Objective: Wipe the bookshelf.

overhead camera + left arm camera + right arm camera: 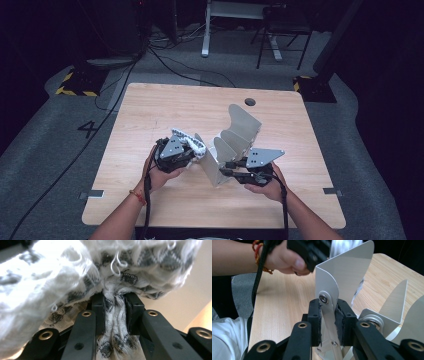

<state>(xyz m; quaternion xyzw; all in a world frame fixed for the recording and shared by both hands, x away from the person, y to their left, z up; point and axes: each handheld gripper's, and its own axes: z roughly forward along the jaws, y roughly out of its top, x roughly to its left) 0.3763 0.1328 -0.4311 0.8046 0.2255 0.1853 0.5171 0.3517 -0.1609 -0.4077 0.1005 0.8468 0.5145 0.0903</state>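
Note:
A white cloth [62, 272] with a grey check pattern bunches above my left gripper [115, 312], which is shut on a twisted fold of it. In the high view the cloth [192, 141] hangs at the left gripper [192, 151], just left of a pale grey metal rack [241, 129] with several curved upright fins. My right gripper [329, 320] is shut on the rack's nearest fin [347, 267], both pads pressing its lower edge by a rivet. From above, the right gripper [227, 169] reaches the rack from the right. The other hand [284, 260] is at the top of the right gripper view.
The rack stands mid-table on a light wooden table [165, 110] with a round cable hole [250, 102] near the far edge. Black cables [100, 125] run over the grey floor at the left, and a desk frame [235, 20] stands beyond the table.

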